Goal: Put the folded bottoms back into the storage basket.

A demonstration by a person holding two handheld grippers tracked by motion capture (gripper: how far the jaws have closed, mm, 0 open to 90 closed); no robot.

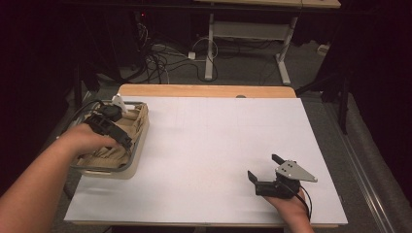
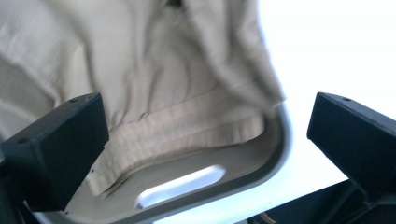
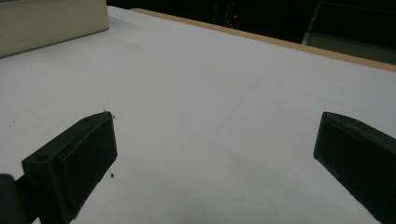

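Claws (image 1: 265,167) spread above white table (image 1: 218,145), dark room.

1. A wide stretch of the white table (image 1: 214,145) is lying bare between the two hands, leaving open passage.
2. The tray (image 1: 138,145) is occupying the left edge, its rim standing in the way of a low sweep.
3. Crumpled beige cloth (image 2: 154,88) is filling the tray's inside.
4. The right gripper (image 1: 266,171) is sitting near the front edge, with bare table ahead.
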